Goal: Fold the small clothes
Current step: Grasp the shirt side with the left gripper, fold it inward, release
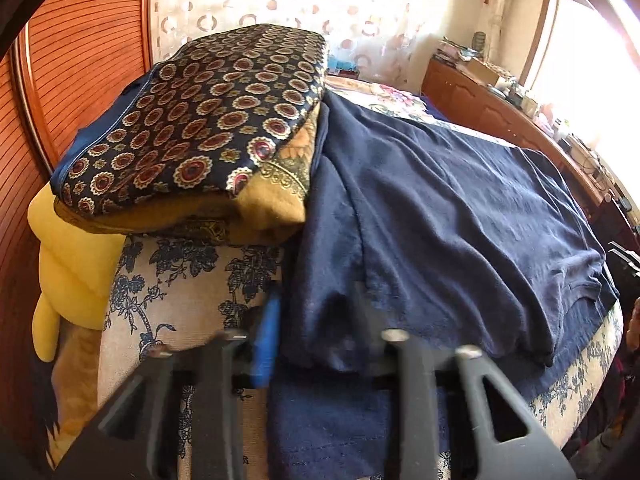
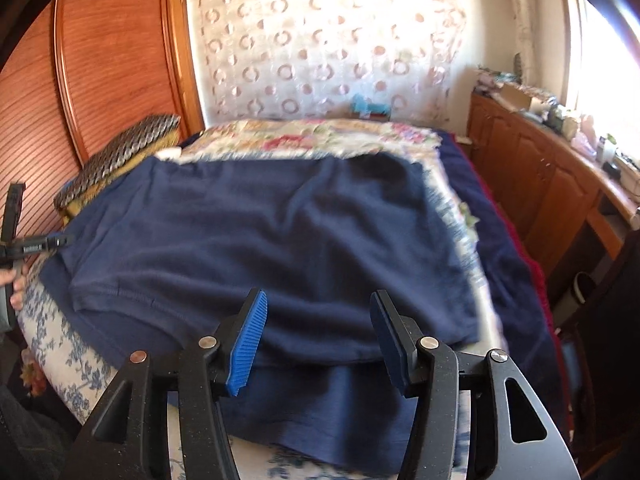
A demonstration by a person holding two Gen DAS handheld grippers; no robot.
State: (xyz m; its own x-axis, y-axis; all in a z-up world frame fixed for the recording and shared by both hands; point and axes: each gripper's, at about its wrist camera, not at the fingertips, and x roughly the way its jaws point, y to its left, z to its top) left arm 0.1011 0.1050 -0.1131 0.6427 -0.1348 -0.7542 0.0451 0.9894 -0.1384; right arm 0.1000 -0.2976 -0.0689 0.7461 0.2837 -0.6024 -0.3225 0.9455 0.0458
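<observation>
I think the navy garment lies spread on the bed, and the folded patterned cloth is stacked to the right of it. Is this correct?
Not quite. The folded patterned cloth is stacked to the left of the navy garment, by the wooden panel; both wrist views show it. The garment does lie spread on the bed.

Both handheld grippers are built from matte black, speckled plastic. The right gripper [image 2: 318, 340] carries 2 fingers faced with ribbed bright blue pads [image 2: 247, 346], each finger hinged on black link arms fastened by round silver screws [image 2: 208, 342], 4 of them visible. A triangular cut-out [image 2: 522, 414] pierces its outer right arm. The left gripper [image 1: 316, 344] shows the same black arms, silver screws and a triangular cut-out; 1 blue pad [image 1: 267, 340] shows, blurred.
</observation>
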